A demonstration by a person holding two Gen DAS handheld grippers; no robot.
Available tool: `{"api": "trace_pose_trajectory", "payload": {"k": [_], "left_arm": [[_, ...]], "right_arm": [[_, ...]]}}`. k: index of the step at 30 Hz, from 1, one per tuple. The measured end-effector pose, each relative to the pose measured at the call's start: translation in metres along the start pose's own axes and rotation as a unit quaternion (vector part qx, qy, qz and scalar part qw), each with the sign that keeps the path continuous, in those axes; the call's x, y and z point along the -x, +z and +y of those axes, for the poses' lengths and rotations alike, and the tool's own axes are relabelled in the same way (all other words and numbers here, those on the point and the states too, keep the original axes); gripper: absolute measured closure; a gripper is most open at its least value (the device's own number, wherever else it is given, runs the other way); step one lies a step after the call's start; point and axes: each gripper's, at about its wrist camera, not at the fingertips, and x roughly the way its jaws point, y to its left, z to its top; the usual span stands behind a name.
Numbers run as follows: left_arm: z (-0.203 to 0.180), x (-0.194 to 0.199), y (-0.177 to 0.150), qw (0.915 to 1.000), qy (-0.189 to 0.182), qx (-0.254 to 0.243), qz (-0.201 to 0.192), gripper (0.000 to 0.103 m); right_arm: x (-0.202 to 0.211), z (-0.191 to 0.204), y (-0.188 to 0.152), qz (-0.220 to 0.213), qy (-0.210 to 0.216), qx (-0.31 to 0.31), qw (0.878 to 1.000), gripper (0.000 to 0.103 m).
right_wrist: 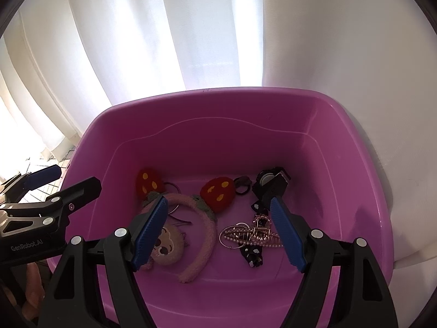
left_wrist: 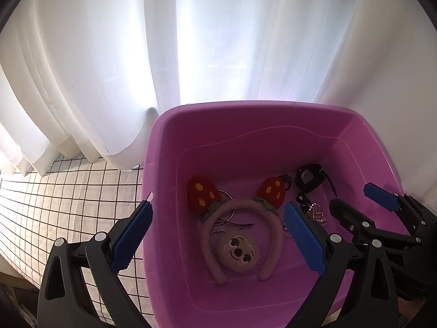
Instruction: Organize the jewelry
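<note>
Both tools, left [left_wrist: 218, 235] and right [right_wrist: 218, 235], stand apart and empty above the pink tub [right_wrist: 355, 125]. Inside it, the pearl clip [right_wrist: 248, 236] lies tangled with hoops, so lifting could drag them along.

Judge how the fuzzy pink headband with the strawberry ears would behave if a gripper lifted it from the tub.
The headband keeps an open arch lying flat, so it is probably stiff, not floppy. Its fleecy cover should grip well. The padded strawberries sit at the top, so pinched by one leg it may swing. It overlaps wire hoops and might drag them.
</note>
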Motion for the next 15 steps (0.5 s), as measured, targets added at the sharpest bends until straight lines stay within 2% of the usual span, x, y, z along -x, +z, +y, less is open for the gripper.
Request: {"api": "trace_pose_trajectory", "payload": {"k": [15], "left_arm": [[0.0021,0.0051,-0.0005,1.0,0.004,0.002,-0.004,0.008]], "right_arm": [[0.0013,0.0037,-0.0013,-0.002,0.0,0.0,1.0,0.029]]}}
